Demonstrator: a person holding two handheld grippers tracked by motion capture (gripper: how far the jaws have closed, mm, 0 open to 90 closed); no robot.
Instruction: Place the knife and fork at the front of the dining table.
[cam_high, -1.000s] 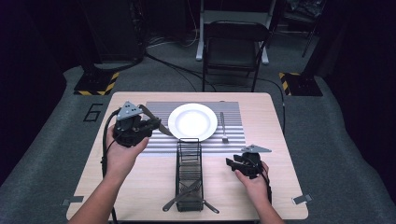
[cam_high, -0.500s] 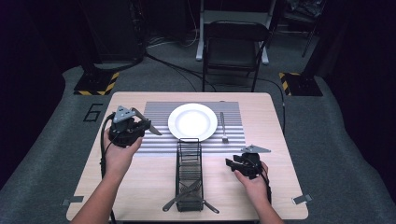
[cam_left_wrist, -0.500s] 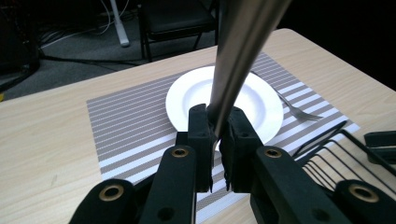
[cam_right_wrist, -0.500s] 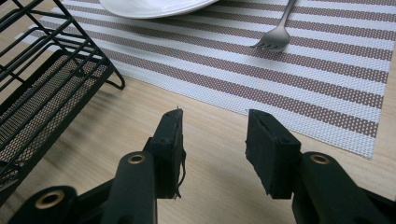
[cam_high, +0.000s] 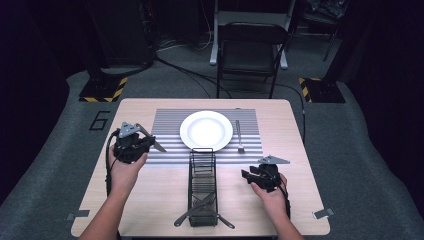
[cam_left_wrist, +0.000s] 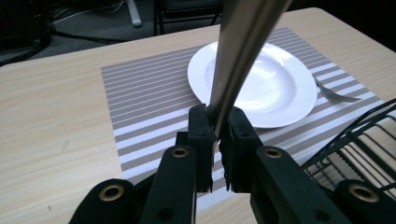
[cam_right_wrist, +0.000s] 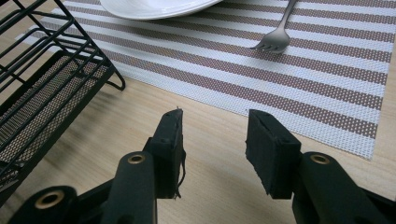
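Observation:
My left gripper (cam_high: 145, 143) (cam_left_wrist: 217, 140) is shut on a silver table knife (cam_high: 158, 146) (cam_left_wrist: 238, 51), held over the left edge of the striped placemat (cam_high: 170, 125). The blade sticks out to the right, toward the white plate (cam_high: 206, 130) (cam_left_wrist: 261, 84) in the mat's middle. A fork (cam_high: 239, 136) (cam_right_wrist: 275, 35) lies on the mat right of the plate. My right gripper (cam_high: 248, 175) (cam_right_wrist: 212, 140) rests on the wooden table near the mat's right front corner, open with nothing between its jaws.
A black wire cutlery rack (cam_high: 202, 180) (cam_right_wrist: 42, 88) stands lengthwise in front of the plate, between my two hands, with utensils (cam_high: 200, 216) lying at its near end. A folding chair (cam_high: 250, 50) stands beyond the table's far edge.
My left hand has come down and slightly nearer and leftward with the knife still gripped. The right hand has stayed put.

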